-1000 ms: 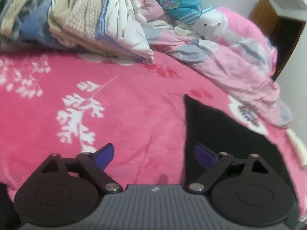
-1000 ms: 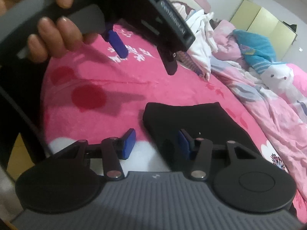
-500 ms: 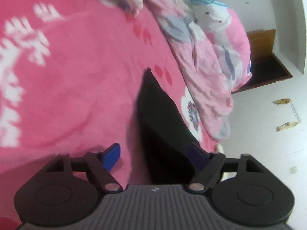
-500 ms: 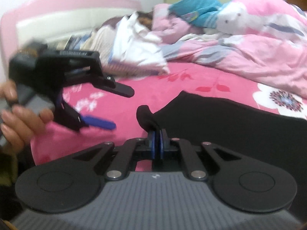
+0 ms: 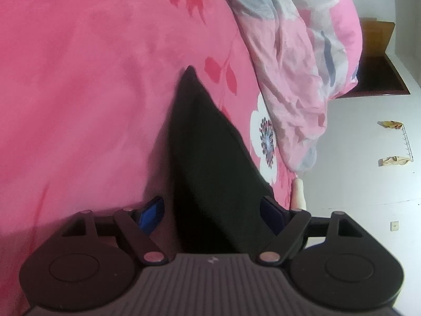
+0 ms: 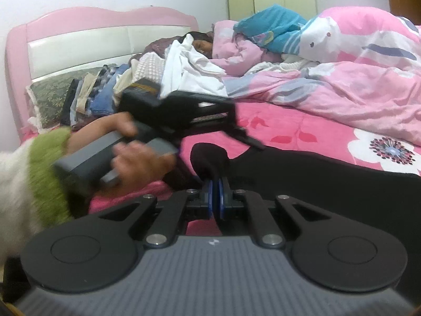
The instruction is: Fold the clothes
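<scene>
the right gripper [image 6: 215, 197] is clamped on a bunched corner of the black garment [image 6: 315, 184], a rounded nub of cloth sticking up just past its blue pads. a second ago those pads stood apart over the same corner; half a second ago they had come together, and the pinch holds now. the garment lies spread on the pink bedsheet [image 5: 92, 92], at the near edge of the bed, well apart from the pile of clothes [image 6: 136, 79] by the headboard.

the left gripper [image 5: 213, 212] has swung in from over bare sheet and now straddles the garment's near end, jaws wide, one blue pad [image 5: 151, 212] on the sheet side and the other at the floor side. it has not closed on anything.

so one corner is secured and the other is being lined up. my reading is that a two-point hold for a lift or fold-over is being set up; which fold of the garment this is, the views cannot say. the crumpled quilt [image 5: 294, 65] lies just beside the garment's far edge.
</scene>
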`<state>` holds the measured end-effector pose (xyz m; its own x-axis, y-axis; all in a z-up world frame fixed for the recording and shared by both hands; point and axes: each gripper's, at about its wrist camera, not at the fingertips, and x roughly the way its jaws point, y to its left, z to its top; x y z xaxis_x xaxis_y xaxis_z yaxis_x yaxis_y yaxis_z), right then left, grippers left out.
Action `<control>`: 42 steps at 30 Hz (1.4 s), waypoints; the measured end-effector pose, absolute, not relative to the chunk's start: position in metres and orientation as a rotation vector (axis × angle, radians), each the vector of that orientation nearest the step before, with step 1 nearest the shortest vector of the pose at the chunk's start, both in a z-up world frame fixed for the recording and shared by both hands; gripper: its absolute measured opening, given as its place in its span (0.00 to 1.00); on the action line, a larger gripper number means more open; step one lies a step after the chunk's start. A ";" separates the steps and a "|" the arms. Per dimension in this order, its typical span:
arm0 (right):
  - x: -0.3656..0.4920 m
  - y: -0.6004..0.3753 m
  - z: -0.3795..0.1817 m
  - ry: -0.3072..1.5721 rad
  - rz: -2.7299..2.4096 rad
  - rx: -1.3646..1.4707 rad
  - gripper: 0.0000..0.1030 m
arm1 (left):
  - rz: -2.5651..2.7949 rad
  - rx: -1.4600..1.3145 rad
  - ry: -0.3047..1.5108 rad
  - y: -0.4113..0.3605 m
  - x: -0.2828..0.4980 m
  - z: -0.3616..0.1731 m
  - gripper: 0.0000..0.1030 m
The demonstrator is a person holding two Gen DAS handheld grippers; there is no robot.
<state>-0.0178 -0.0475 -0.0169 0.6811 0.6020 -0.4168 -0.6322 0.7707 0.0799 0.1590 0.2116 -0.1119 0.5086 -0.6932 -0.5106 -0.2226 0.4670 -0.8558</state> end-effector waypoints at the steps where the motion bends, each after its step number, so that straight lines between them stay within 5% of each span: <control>1: -0.018 -0.047 -0.017 0.438 0.696 -0.074 0.03 | -0.368 -1.078 1.041 0.211 0.167 -0.112 0.77; 6: -0.020 -0.049 -0.017 0.422 0.708 -0.064 0.03 | -0.360 -1.034 1.068 0.207 0.198 -0.113 0.56; 11: -0.018 -0.061 -0.017 0.408 0.703 -0.011 0.03 | -0.313 -0.963 1.094 0.201 0.218 -0.116 0.07; 20: -0.020 -0.107 -0.015 0.350 0.615 0.080 0.03 | -0.309 -0.735 1.014 0.146 0.226 -0.062 0.06; 30: -0.041 -0.193 -0.014 0.269 0.413 0.203 0.03 | -0.434 -0.454 0.992 0.001 0.239 0.000 0.06; 42: -0.065 -0.292 -0.043 0.293 0.129 0.339 0.03 | -0.548 -0.070 1.090 -0.192 0.243 -0.023 0.06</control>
